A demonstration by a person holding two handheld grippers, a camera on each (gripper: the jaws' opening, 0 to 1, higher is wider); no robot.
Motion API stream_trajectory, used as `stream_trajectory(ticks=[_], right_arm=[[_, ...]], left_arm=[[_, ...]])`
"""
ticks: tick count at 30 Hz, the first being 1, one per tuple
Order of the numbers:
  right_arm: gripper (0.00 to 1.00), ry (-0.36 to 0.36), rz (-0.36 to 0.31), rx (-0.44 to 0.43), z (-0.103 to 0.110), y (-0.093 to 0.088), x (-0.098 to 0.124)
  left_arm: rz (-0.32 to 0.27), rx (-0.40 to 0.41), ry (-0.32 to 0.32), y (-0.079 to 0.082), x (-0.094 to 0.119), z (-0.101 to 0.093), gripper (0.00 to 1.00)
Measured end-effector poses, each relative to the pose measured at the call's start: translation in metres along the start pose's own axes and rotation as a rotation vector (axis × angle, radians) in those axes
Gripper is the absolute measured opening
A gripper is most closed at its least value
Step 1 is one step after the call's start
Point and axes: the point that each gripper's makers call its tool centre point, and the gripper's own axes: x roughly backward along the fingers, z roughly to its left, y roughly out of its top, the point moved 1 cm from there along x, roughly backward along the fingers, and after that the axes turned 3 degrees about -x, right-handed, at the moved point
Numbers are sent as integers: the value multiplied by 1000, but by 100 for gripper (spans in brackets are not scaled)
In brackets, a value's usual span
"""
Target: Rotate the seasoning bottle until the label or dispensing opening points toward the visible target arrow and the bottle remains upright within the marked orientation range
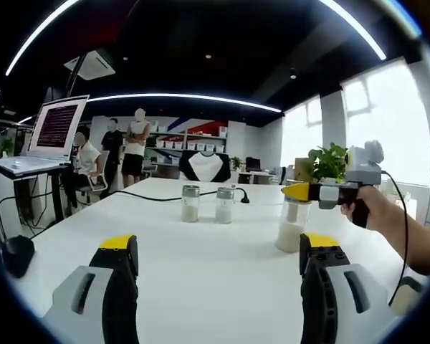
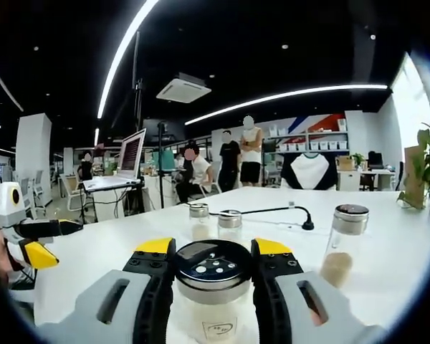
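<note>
**Right jaws clamp the bottle at its cap; the long axis stands upright**

The clear glass seasoning bottle with a perforated silver-and-black shaker lid (image 2: 212, 287), half full of pale powder, stands on the white table (image 2: 387, 272) directly between the right gripper (image 2: 212, 266)'s yellow-tipped black jaws. Both pads press the lid's sides, so the jaws are closed on it. In the left gripper view the same bottle (image 1: 292, 228) sits to the right of centre, held from the right by that gripper (image 1: 295, 191), with the person's hand (image 1: 376, 208) behind it.

The bottle's long axis is vertical, crossing the jaws' reach at right angles, so a twist about that axis looks like what turns the lid holes without tipping it. No target arrow is visible.

The left gripper (image 1: 218, 254) hangs near, jaws spread wide and empty, well apart from the bottle. Two small shakers (image 1: 206, 203) stand farther back, and a brown-filled bottle (image 2: 342, 245) to the right.
</note>
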Motion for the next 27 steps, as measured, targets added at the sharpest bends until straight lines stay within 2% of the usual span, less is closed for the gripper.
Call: stream_trajectory(ticks=[12, 23, 27], right_arm=[[41, -81, -12, -25, -4, 0, 0], [41, -83, -17, -34, -5, 0, 0], [42, -65, -23, -64, -5, -1, 0]], left_arm=[[-3, 2, 5, 0, 1, 2, 98], [0, 12, 10, -1, 1, 4, 98], [3, 13, 7, -1, 1, 4, 98]])
